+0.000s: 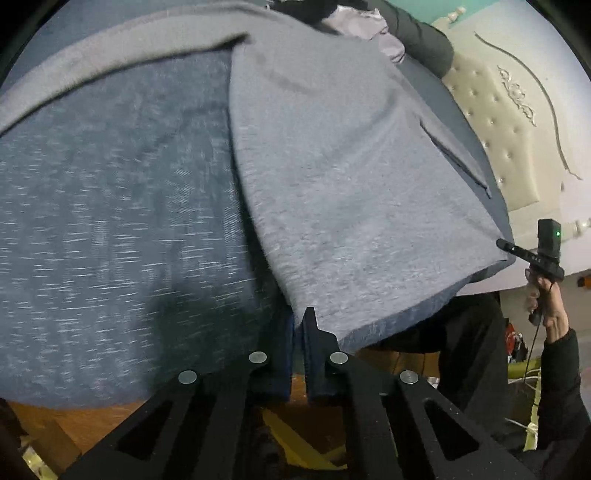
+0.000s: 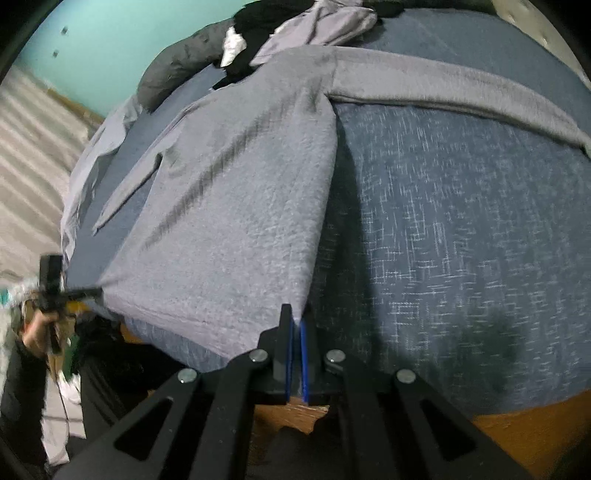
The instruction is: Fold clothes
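A grey long-sleeved top (image 1: 351, 166) (image 2: 240, 184) lies spread on a blue bedcover (image 1: 110, 221) (image 2: 461, 221). One sleeve (image 1: 110, 55) (image 2: 443, 88) stretches out sideways across the bed. My left gripper (image 1: 300, 321) is shut on one hem corner at the near edge of the bed. In the right wrist view it (image 2: 94, 291) shows far left, pinching that corner. My right gripper (image 2: 297, 317) is shut on the other hem corner, its blue pads pressed together. It (image 1: 502, 244) also appears far right in the left wrist view, with the hem pulled taut between the two.
A pile of lilac and black clothes (image 1: 369, 22) (image 2: 314, 26) sits at the far end of the bed. A cream tufted headboard (image 1: 498, 122) stands at the right. The wooden bed frame (image 2: 517, 435) shows below the cover. A person's hands (image 1: 550, 306) (image 2: 37, 328) hold the grippers.
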`<action>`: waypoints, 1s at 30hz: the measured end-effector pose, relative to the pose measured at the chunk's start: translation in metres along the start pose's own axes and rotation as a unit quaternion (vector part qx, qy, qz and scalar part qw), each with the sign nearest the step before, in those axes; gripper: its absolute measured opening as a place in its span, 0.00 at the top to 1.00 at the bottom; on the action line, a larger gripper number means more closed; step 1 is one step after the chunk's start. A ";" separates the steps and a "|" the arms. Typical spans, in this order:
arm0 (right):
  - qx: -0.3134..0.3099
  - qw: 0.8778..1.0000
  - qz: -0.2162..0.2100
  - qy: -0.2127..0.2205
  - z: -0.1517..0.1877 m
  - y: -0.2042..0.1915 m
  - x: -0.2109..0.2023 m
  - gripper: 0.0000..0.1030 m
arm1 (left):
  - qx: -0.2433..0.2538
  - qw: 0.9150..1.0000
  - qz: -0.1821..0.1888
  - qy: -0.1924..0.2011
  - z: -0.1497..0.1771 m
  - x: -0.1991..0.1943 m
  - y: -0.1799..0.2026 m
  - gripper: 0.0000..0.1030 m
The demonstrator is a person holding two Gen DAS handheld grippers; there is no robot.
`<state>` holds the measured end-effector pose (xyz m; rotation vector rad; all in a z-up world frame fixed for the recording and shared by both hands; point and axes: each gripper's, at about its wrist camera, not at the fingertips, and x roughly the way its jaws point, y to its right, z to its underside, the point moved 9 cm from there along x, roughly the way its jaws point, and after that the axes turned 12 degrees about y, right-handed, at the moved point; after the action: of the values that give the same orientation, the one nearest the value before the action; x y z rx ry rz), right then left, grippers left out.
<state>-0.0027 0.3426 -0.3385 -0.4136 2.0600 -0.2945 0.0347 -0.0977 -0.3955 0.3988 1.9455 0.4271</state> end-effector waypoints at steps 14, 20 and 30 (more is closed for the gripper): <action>0.037 0.998 0.038 -0.038 0.030 0.035 0.038 0.95 | -0.042 0.999 -0.018 -0.012 0.007 0.026 -0.023 0.65; 0.059 0.998 0.017 -0.012 0.018 0.031 0.039 0.48 | -0.044 0.999 -0.025 -0.019 0.002 0.039 -0.031 0.64; 0.023 0.999 0.014 -0.038 0.020 0.022 0.074 0.73 | -0.043 0.998 -0.026 -0.029 -0.001 0.066 -0.024 0.66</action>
<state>-0.0236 0.3318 -0.4143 -0.3626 1.9786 -0.3033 0.0060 -0.0883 -0.4588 0.3016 1.8706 0.4580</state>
